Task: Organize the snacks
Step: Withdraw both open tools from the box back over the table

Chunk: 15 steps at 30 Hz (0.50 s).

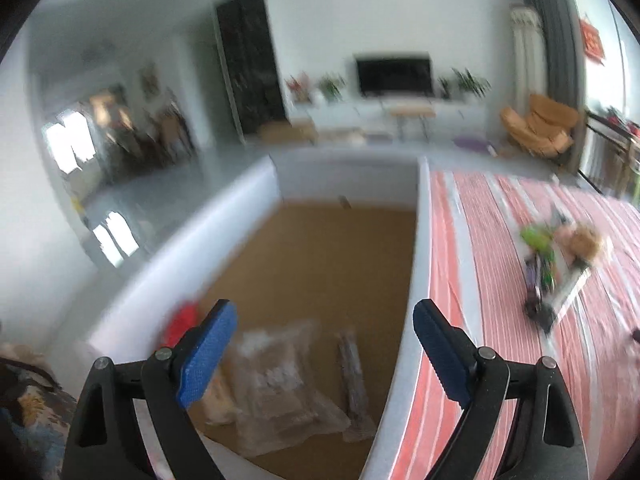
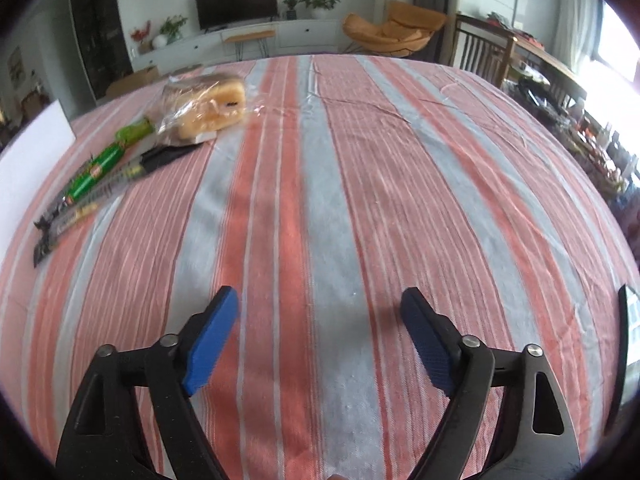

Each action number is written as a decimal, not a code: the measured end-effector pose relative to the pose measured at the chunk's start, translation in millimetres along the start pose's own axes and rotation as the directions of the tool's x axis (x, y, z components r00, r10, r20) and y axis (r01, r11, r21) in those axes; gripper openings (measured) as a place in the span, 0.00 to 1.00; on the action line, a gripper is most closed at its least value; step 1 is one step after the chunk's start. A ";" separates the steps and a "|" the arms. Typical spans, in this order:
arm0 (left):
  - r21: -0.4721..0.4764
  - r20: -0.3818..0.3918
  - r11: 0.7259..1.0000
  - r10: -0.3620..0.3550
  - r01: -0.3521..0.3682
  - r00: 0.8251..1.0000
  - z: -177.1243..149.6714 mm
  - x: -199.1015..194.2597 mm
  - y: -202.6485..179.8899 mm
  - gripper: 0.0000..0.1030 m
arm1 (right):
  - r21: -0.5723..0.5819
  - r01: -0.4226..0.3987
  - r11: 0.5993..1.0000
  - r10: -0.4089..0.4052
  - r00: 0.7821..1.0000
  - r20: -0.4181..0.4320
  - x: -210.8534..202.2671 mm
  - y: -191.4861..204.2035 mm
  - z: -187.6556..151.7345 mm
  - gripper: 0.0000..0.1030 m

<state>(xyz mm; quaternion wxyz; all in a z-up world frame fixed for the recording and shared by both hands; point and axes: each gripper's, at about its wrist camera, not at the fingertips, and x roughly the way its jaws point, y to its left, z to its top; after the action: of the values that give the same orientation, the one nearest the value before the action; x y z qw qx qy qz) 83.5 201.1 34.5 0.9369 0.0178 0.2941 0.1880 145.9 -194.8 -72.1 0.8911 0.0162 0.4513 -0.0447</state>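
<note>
My left gripper [image 1: 324, 312] hangs open and empty over a white box [image 1: 418, 264] with a brown floor. Inside the box lie a clear bag of snacks [image 1: 280, 384], a slim dark packet [image 1: 354, 380] and a red item [image 1: 182, 320]. My right gripper [image 2: 318, 300] is open and empty above the red-and-grey striped tablecloth [image 2: 360, 184]. Far to its upper left lie a bagged bread loaf [image 2: 208, 106], a green stick packet [image 2: 106, 164] and dark stick packets [image 2: 80, 204]. The same snacks [image 1: 556, 264] appear blurred in the left wrist view, on the cloth to the right of the box.
The box's white wall [image 2: 34, 148] shows at the left edge of the right wrist view. A dark flat object [image 2: 628, 344] stands at the table's right edge. Beyond the table are a TV [image 2: 236, 2], an orange chair [image 2: 390, 30] and wooden chairs [image 2: 486, 56].
</note>
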 end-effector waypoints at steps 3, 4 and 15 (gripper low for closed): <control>-0.010 0.142 1.000 -0.013 0.014 0.990 4.7 -38.1 -14.8 0.92 | 0.004 0.001 1.000 -0.001 1.000 -0.001 -0.4 -1.4 -2.6 0.85; -0.009 0.161 0.999 -0.044 0.046 0.986 6.5 -46.3 -21.0 0.99 | 0.008 0.003 1.000 -0.003 1.000 -0.002 -0.5 -1.8 -2.4 0.86; 0.160 -0.216 0.863 -0.443 0.479 0.870 -44.5 -9.3 -171.6 1.00 | 0.019 0.008 1.000 -0.008 1.000 -0.003 -1.3 -1.2 -3.3 0.88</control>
<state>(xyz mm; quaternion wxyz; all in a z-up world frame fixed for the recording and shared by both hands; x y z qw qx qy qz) 110.3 35.0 -21.9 0.9185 0.0286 0.3874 -0.0731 142.3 -195.7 -73.0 0.8900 0.0229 0.4524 -0.0524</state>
